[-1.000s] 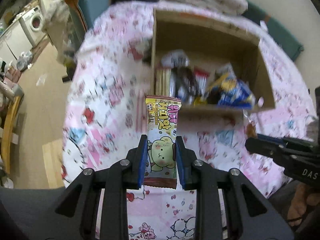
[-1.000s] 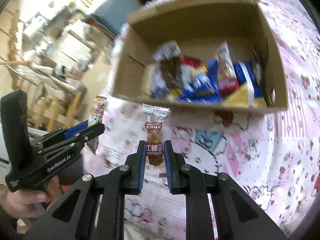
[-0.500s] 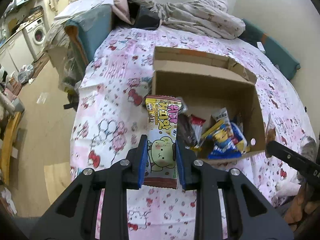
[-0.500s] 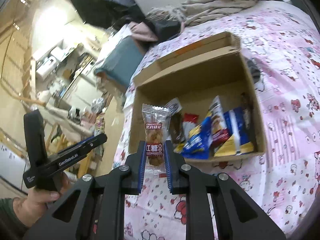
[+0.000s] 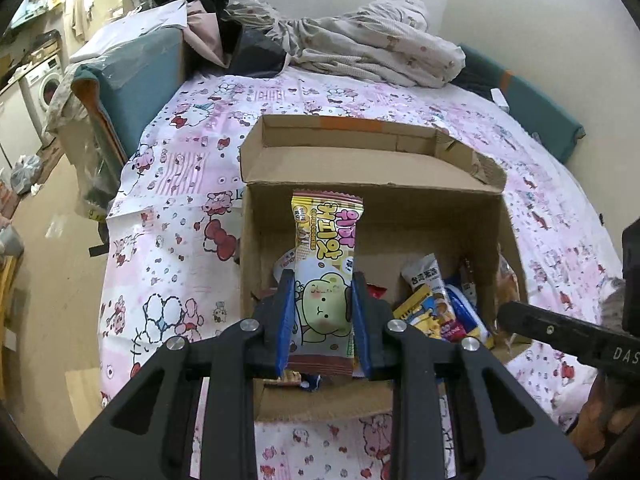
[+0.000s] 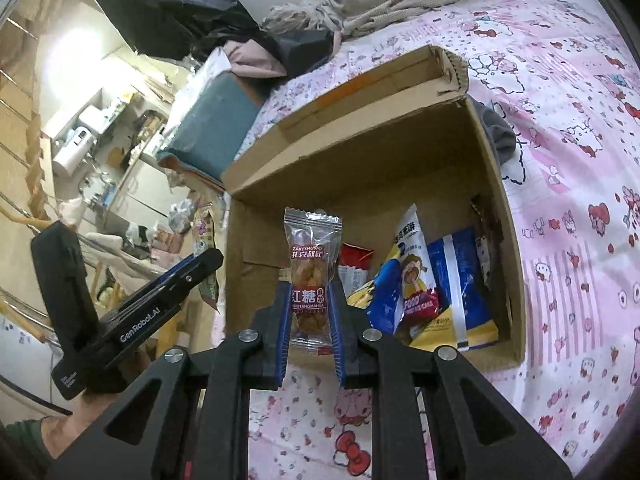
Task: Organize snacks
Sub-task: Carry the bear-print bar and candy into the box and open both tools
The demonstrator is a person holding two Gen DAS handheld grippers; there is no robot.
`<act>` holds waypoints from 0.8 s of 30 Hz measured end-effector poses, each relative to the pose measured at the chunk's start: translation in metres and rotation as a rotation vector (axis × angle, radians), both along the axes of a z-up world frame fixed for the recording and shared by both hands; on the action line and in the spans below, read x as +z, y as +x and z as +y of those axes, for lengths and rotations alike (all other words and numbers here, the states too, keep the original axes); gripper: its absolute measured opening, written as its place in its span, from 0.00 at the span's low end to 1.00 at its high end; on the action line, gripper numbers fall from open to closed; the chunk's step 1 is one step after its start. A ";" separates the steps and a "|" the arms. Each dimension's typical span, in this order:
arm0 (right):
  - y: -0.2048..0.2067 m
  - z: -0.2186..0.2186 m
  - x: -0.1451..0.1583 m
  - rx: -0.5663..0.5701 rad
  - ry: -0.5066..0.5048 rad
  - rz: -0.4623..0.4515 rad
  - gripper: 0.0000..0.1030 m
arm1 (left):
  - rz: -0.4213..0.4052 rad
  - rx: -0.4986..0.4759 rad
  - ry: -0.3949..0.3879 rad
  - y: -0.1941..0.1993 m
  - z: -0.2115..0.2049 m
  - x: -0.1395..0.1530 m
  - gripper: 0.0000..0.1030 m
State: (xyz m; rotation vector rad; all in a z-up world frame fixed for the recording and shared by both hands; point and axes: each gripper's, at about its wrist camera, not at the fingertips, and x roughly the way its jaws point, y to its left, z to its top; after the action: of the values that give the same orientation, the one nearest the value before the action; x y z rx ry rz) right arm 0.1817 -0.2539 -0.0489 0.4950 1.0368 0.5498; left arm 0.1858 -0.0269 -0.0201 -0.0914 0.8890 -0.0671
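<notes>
Pink cartoon bedsheet point(image 5: 172, 216) carries the cardboard box point(image 5: 360, 168); left gripper point(image 5: 322, 320) clamps a yellow cookie pack point(image 5: 326, 264), right gripper point(image 6: 311, 322) clamps a clear candy packet point(image 6: 310, 276). Releasing short of the near wall would likely drop either outside.

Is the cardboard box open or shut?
Open. The cardboard box has its flap folded back, and snack packets show inside.

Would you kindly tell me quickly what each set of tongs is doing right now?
Left tongs: closed on the yellow cookie packet.
Right tongs: closed on the clear brown-sugar snack packet.
</notes>
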 end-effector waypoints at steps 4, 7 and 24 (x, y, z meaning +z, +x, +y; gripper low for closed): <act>0.015 0.005 -0.015 -0.012 -0.010 0.032 0.18 | 0.022 -0.020 -0.015 0.008 -0.002 -0.011 0.22; 0.019 0.009 -0.024 -0.017 -0.024 0.047 0.18 | 0.024 -0.023 0.009 0.009 -0.005 -0.017 0.22; 0.021 0.002 -0.026 -0.075 -0.031 0.078 0.25 | 0.025 -0.003 -0.002 0.005 -0.001 -0.019 0.35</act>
State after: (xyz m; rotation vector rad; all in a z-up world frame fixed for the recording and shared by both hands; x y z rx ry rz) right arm 0.2026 -0.2523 -0.0748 0.5290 1.0950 0.4497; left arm 0.1911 -0.0282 -0.0393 -0.0933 0.9143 -0.0696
